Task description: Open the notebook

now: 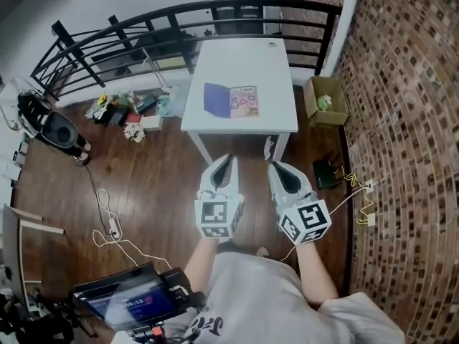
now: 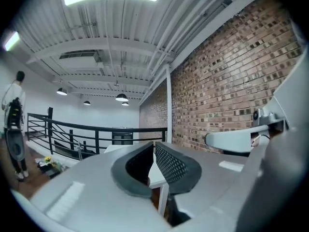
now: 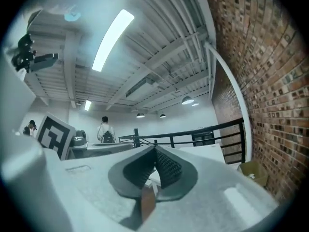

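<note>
The notebook lies open on the white table, a purple leaf at its left and a colourful page at its right. Both grippers are held side by side in front of the person, well short of the table's near edge and pointing toward it. In the head view my left gripper has its jaws together, and in the left gripper view the tips meet with nothing between them. My right gripper is likewise shut and empty, its tips touching in the right gripper view.
A black railing curves behind the table, and a brick wall runs along the right. A cardboard box sits by the table's right side. Clutter, a cable and a screen are on the wooden floor at left. A person stands far off.
</note>
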